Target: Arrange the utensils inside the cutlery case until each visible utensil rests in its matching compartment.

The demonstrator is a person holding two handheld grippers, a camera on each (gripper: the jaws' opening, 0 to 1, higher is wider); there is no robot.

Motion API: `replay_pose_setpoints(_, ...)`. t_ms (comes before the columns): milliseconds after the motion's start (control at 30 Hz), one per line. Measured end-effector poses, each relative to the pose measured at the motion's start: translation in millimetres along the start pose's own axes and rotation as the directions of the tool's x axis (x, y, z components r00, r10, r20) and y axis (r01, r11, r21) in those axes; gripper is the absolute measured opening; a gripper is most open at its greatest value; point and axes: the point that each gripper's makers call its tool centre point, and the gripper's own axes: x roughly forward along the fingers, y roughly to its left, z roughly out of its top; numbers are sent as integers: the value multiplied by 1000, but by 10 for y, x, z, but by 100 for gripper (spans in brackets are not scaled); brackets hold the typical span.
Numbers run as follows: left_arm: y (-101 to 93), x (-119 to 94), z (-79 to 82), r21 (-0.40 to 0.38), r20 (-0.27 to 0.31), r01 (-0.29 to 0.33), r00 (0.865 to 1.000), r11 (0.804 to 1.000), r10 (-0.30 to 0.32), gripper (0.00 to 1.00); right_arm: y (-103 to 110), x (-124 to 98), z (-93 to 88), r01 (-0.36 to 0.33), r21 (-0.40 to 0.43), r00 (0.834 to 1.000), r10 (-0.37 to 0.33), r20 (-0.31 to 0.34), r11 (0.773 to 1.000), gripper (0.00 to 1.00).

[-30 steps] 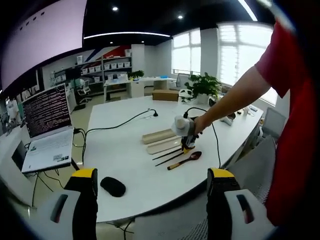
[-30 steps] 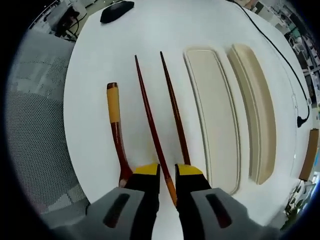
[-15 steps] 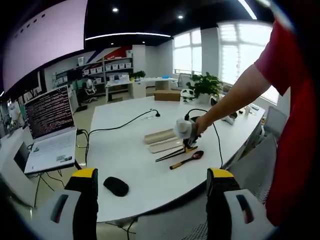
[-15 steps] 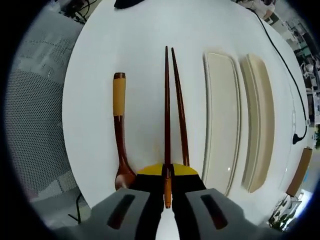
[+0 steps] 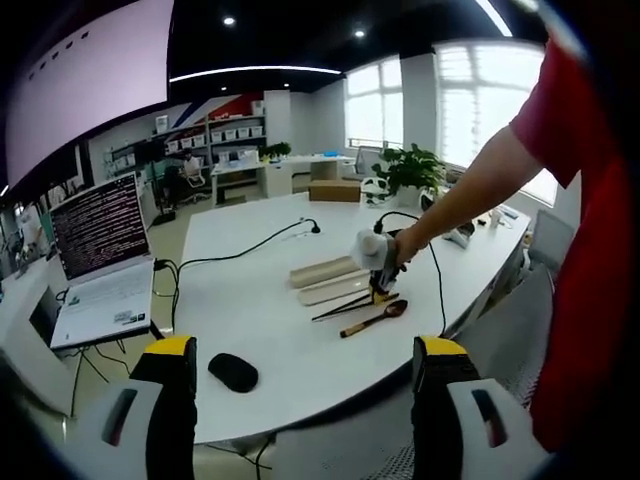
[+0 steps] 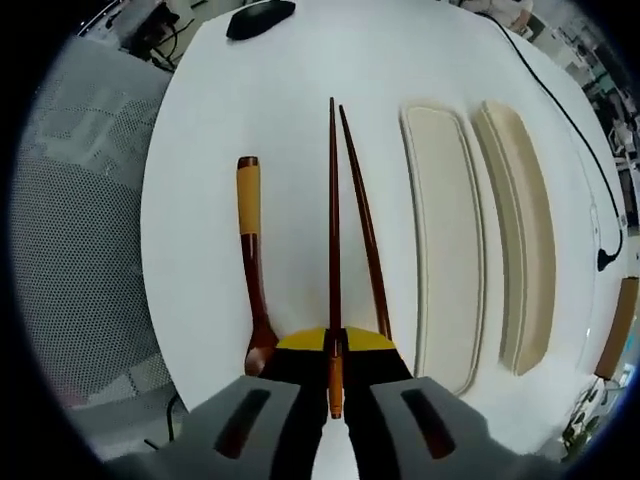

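Fingers: right gripper (image 6: 334,345) is clenched on one chopstick (image 6: 333,230) near its thick end, jaws pinched tight w/ the stick running straight ahead between them. Left gripper (image 5: 300,365) is released, jaws wide apart, holding nothing, hanging back off the table edge.

Largest first: white table (image 6: 300,70) carries everything. Case tray (image 6: 443,235) lies just right of the sticks in the right gripper view, w/ the lid (image 6: 518,230) beside it on the far side; both look empty. Second chopstick (image 6: 364,225) lies flat btwn the held stick and tray, thick end near the jaws. Spoon (image 6: 251,260) w/ yellow handle lies to the left, apart from the sticks. Mouse (image 6: 260,18) at the far edge.

Step in hand, I'd say: first pick, nothing packed yet. Next move calls for lifting the stick level, carrying it sideways over its neighbour w/o knocking it, and laying it lengthwise in the tray.
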Motion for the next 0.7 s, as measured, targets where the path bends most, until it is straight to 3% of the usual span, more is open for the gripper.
replay_pose_setpoints(567,-49,10,7,-1,12,12,1000,1000,-12,92,-27,-89,-38,11,-38,1000,-11,-6,999,0)
replay_pose_setpoints(700,-47,15,-9,-6,9,12,1000,1000,-12,92,-22,-148,-29,18,-12,1000,-18,10,1000,0)
